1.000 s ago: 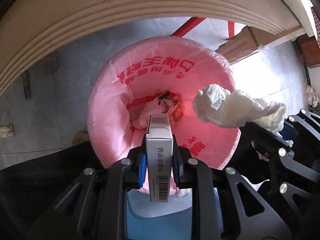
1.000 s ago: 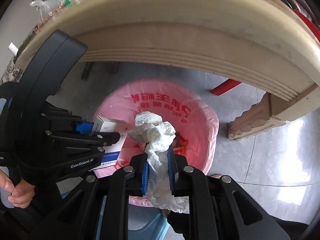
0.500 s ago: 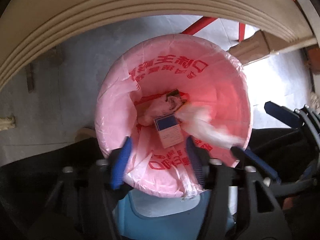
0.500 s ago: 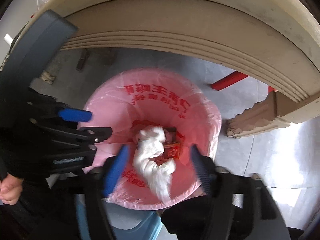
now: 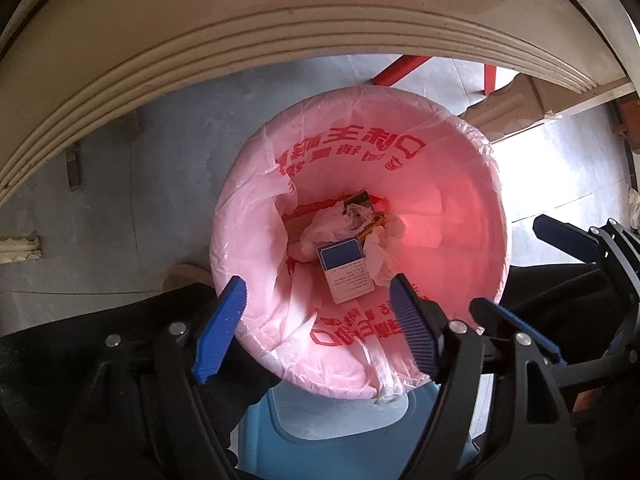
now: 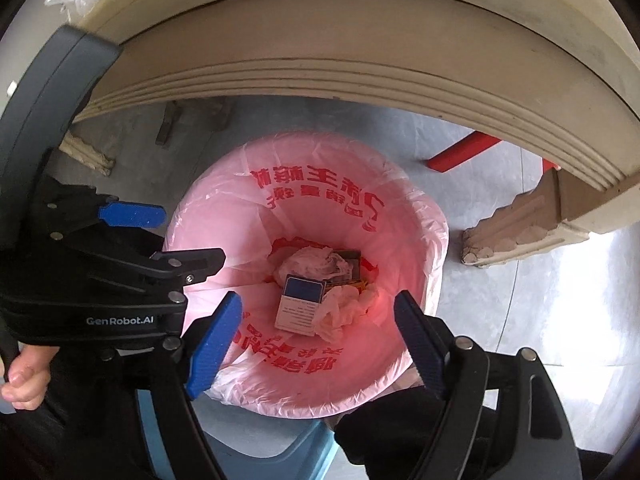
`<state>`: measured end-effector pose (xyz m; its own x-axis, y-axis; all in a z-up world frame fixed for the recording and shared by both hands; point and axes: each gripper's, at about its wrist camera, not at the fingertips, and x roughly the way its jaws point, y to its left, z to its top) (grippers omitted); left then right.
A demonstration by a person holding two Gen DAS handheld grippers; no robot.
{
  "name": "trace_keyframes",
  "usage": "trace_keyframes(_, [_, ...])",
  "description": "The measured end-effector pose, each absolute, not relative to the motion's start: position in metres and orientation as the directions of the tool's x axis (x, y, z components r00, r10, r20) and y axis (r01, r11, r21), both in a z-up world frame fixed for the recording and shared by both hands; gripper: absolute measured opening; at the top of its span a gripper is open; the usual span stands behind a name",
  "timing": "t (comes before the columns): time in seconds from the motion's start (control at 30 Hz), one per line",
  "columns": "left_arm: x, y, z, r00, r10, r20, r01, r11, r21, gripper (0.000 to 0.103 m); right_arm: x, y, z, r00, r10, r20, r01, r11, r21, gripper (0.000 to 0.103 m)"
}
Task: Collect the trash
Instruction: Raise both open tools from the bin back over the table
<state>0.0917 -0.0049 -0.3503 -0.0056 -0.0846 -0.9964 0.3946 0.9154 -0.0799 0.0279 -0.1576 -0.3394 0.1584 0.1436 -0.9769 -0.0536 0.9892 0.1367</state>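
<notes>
A bin lined with a pink bag (image 5: 460,184) (image 6: 412,232) stands on the floor below both grippers. A white and blue medicine box (image 5: 346,270) (image 6: 300,306) lies inside it on other trash. A crumpled white tissue (image 6: 346,308) (image 5: 378,256) lies next to the box. My left gripper (image 5: 320,332) is open and empty above the bin's near rim; it also shows in the right wrist view (image 6: 160,236). My right gripper (image 6: 316,340) is open and empty above the bin; it also shows in the left wrist view (image 5: 544,272).
A cream table edge (image 5: 280,28) (image 6: 360,64) arches over the bin. A carved table leg (image 6: 520,224) and a red stool leg (image 6: 460,152) stand to the right. A blue stool (image 5: 340,432) sits under the bin's near side. The floor is grey tile.
Both grippers opened. The medicine box dropped from the left gripper and the tissue from the right gripper into the bin.
</notes>
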Motion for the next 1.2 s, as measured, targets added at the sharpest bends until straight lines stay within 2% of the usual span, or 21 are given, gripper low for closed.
trace_keyframes(0.1, [0.091, -0.005, -0.348, -0.002, -0.083, -0.997, 0.398, 0.914, -0.077, 0.078, 0.027, -0.162, -0.338, 0.164, 0.147, -0.975, -0.032, 0.989, 0.144, 0.077])
trace_keyframes(0.27, [0.085, -0.005, -0.339, 0.025, -0.051, -0.998, 0.412, 0.911, -0.036, 0.079, 0.022, -0.168, -0.326, 0.198, 0.151, -0.969, -0.004, 0.988, 0.153, 0.077])
trace_keyframes(0.43, [0.077, 0.003, -0.305, 0.084, -0.047, -0.995, 0.411, 0.911, -0.008, 0.079, 0.011, -0.174, -0.292, 0.266, 0.153, -0.952, 0.020, 0.986, 0.164, 0.077])
trace_keyframes(0.67, [0.066, 0.013, -0.208, 0.227, -0.094, -0.969, 0.473, 0.881, 0.025, 0.079, 0.004, -0.178, -0.211, 0.411, 0.141, -0.900, 0.015, 0.987, 0.162, 0.077])
trace_keyframes(0.7, [0.067, 0.013, -0.192, 0.249, -0.098, -0.963, 0.482, 0.876, 0.036, 0.079, 0.004, -0.179, -0.197, 0.436, 0.142, -0.889, 0.014, 0.986, 0.164, 0.078])
trace_keyframes(0.77, [0.071, 0.016, -0.152, 0.306, -0.109, -0.946, 0.499, 0.865, 0.061, 0.081, 0.008, -0.183, -0.166, 0.487, 0.140, -0.862, 0.013, 0.986, 0.167, 0.087])
trace_keyframes(0.93, [0.079, 0.016, -0.073, 0.390, -0.179, -0.903, 0.539, 0.840, 0.066, 0.087, 0.024, -0.188, -0.084, 0.604, 0.144, -0.784, -0.013, 0.985, 0.171, 0.088])
trace_keyframes(1.1, [0.086, 0.012, -0.022, 0.412, -0.243, -0.878, 0.583, 0.811, 0.050, 0.088, 0.040, -0.192, -0.024, 0.675, 0.169, -0.718, -0.046, 0.981, 0.187, 0.091])
trace_keyframes(1.2, [0.087, 0.008, -0.009, 0.417, -0.265, -0.869, 0.618, 0.784, 0.057, 0.089, 0.049, -0.193, -0.002, 0.706, 0.177, -0.685, -0.055, 0.979, 0.197, 0.094])
